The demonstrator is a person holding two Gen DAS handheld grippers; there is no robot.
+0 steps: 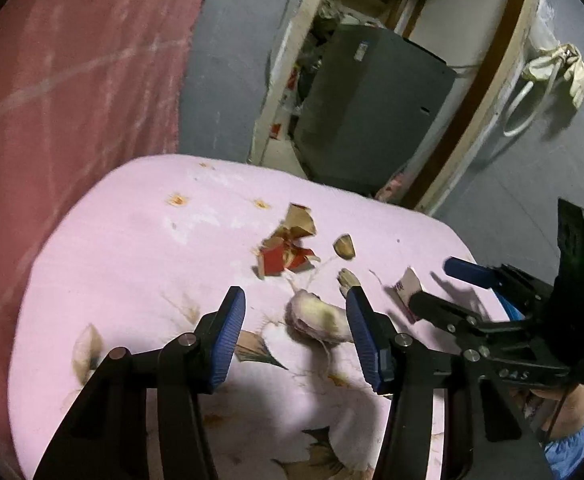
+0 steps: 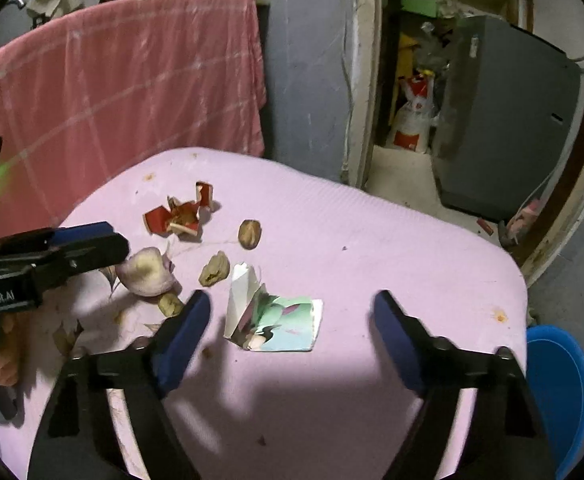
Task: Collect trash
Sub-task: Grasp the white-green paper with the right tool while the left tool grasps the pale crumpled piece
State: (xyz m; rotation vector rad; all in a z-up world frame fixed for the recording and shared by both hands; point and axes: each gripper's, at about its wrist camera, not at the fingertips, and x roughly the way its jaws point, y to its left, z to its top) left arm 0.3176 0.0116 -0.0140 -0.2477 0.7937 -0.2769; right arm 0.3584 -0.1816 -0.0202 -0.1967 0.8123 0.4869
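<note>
We hold our left gripper (image 1: 296, 312) part-open around the crumpled wrapper (image 1: 318, 318), pads not touching it. Our right gripper (image 2: 292, 308) gapes over the torn card (image 2: 276, 320), whose long axis runs across the pink cloth (image 2: 372, 232).

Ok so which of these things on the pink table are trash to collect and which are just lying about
Trash to collect:
- torn red wrapper
- pale peel
- brown shells
- folded printed paper

Just lying about:
- pink towel
- grey cabinet
- blue bin, possibly where the trash goes
</note>
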